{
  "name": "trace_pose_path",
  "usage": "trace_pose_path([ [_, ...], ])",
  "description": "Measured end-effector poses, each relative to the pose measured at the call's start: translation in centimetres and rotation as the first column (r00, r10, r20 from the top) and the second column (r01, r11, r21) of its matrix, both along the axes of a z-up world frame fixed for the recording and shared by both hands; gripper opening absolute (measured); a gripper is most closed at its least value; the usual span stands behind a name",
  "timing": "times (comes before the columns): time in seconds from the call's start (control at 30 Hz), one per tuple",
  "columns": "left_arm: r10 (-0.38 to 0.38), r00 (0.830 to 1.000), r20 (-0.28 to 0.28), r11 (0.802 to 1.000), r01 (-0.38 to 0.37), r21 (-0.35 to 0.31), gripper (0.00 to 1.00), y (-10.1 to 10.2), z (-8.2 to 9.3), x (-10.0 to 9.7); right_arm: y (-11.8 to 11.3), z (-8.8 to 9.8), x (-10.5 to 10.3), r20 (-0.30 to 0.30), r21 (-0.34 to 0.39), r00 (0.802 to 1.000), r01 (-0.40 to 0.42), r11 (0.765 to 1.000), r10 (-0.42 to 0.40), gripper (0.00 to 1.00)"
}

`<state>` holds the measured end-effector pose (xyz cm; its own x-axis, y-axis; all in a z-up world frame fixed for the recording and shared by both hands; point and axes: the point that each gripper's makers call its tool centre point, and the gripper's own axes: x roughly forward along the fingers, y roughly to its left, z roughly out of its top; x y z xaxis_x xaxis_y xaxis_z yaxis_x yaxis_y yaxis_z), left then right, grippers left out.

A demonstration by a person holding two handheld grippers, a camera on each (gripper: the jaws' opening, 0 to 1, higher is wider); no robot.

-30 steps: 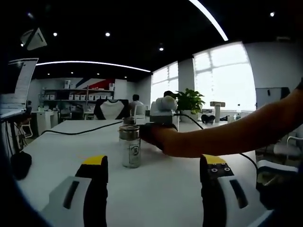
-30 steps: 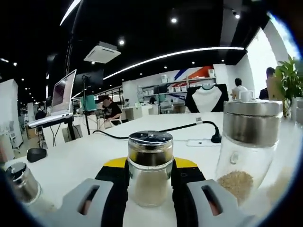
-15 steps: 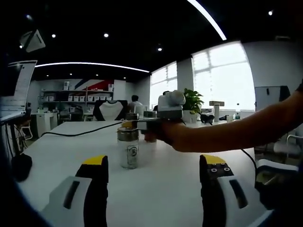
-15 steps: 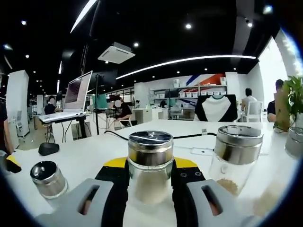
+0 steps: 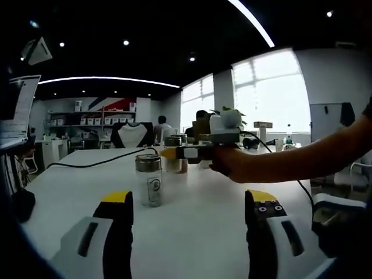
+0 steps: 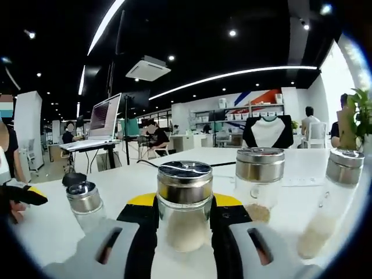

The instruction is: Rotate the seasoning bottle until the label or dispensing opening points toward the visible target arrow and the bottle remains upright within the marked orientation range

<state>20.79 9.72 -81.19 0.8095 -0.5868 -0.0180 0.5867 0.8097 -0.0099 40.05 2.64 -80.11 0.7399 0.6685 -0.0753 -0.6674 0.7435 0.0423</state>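
Right gripper (image 6: 185,232) clamped on seasoning bottle (image 6: 185,206), upright between jaws, long axis vertical, steel cap up. Left gripper (image 5: 189,224) jaws apart, empty, hanging over white table (image 5: 192,203), well apart from held bottle. Farther on table: three more shakers. Target arrow not discernible. Rotation judged right hand's job.

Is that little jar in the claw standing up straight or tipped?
Upright: the jar sits vertical between the right claw, its metal lid level on top.
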Motion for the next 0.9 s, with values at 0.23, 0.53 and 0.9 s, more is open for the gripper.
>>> trace_pose_path([
  [0.23,-0.011,1.0,-0.005,1.0,0.011,0.019,0.83,-0.6,-0.3,-0.1,-0.7,0.5,-2.3,0.041,-0.035,0.997,-0.061,0.998,0.062,0.32],
  [0.53,-0.013,1.0,0.007,0.999,0.013,0.033,0.82,-0.8,0.1,-0.1,-1.6,1.5,-6.0,0.077,-0.021,0.985,-0.155,0.988,0.156,0.32],
  [0.9,-0.082,0.997,0.005,0.997,0.082,0.008,0.86,-3.7,0.2,-0.2,-4.0,2.5,-9.9,0.095,0.003,0.972,-0.216,0.976,0.215,0.32],
])
